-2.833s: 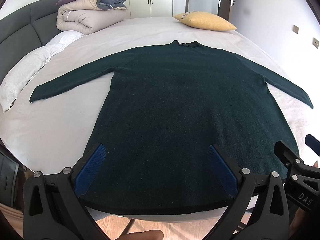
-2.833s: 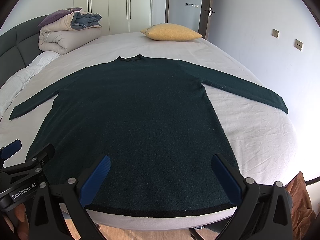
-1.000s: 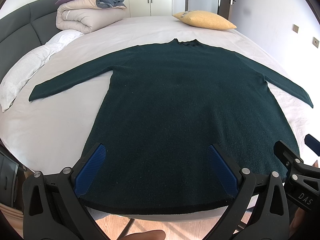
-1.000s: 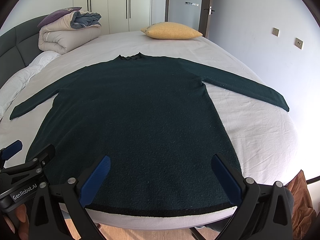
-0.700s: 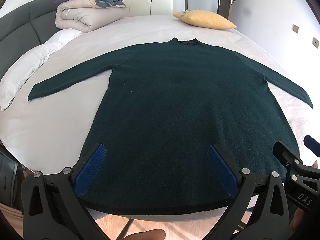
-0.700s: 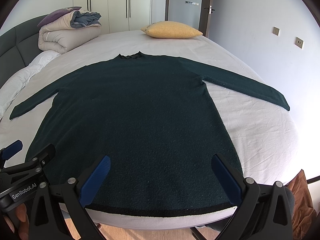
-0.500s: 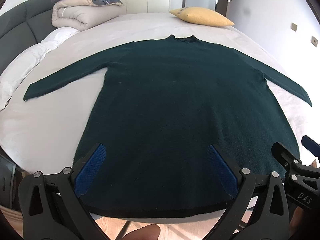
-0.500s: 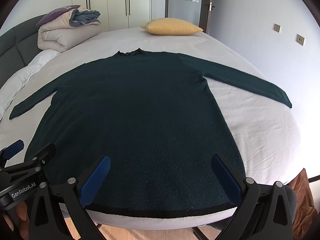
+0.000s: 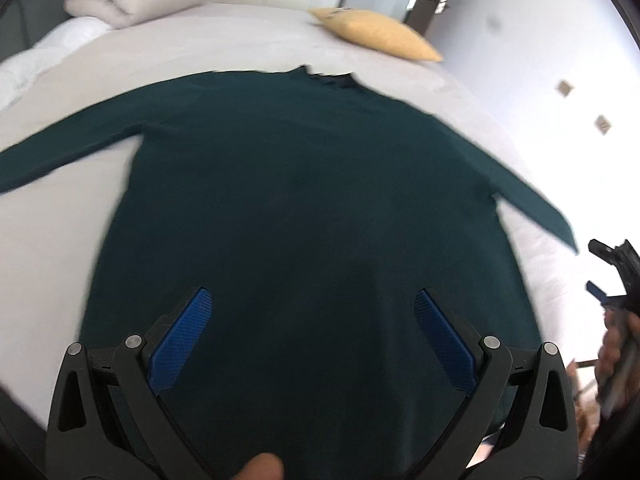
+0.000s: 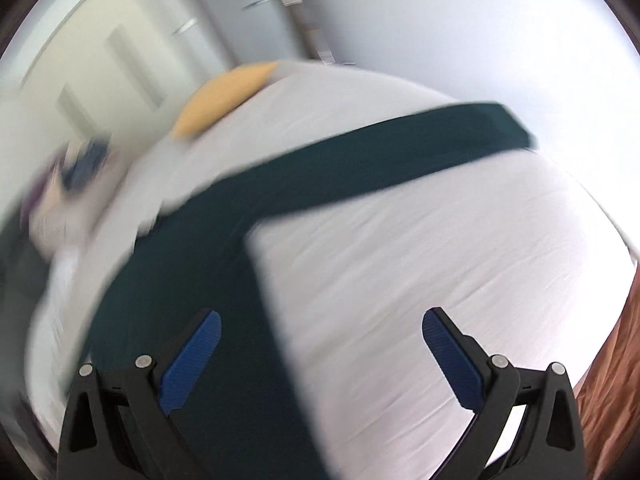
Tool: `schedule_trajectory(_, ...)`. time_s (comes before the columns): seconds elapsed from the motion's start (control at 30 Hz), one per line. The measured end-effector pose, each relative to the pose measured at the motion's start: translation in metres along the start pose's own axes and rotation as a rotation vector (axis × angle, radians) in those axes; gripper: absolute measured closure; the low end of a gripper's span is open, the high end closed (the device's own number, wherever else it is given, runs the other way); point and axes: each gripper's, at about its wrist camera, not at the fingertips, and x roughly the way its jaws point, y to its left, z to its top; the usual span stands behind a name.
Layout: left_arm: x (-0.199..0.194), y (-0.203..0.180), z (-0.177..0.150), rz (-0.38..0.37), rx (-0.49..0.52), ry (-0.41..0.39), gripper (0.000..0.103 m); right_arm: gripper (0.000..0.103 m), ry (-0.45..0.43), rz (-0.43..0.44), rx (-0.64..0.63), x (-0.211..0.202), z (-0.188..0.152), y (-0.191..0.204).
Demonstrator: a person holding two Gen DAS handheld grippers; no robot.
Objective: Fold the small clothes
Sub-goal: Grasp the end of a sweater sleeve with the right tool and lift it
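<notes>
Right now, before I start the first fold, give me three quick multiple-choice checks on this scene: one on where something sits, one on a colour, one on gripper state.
1. Where does the yellow pillow lie?
A. On the bed, beyond the sweater's collar
B. On the sweater's hem
C. On the floor

2. What colour is the sweater?
A. Red
B. Dark green
C. White

3. How do the two grippers stand?
A. Both shut on cloth
B. Left shut, right open
C. Both open, holding nothing

Answers:
1: A, the left wrist view shows it on the white sheet past the neckline.
2: B, body and spread sleeves are dark green in both views.
3: C, the left gripper and right gripper each show blue pads wide apart with nothing between them.
</notes>
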Motion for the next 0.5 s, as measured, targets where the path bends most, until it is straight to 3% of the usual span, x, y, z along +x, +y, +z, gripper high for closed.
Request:
schedule_trajectory(0.1, 0.009, -0.007, 0.014, -0.089, -0.002, -0.04, 0.0, 0.0, -0.028, 0.057, 0.234, 0.002, 0.042, -0.067)
schedule_trajectory(0.23, 0.027, -0.019, 0.034, -0.111, -0.008, -0.015, 0.0, 0.0, -0.022, 0.167, 0.471, 0.023, 0.073, -0.131)
schedule_trajectory(0.37, 0.055, -0.026, 0.054, -0.092, -0.027, 0.057, 0.0, 0.011, 0.031, 0.26, 0.678, 0.055, 0.077, -0.168)
schedule_trajectory(0.5, 0.079, -0.025, 0.069, -0.089, -0.031, 0.062, 0.0, 0.012, -0.007, 0.291, 0.728, 0.066, 0.082, -0.169)
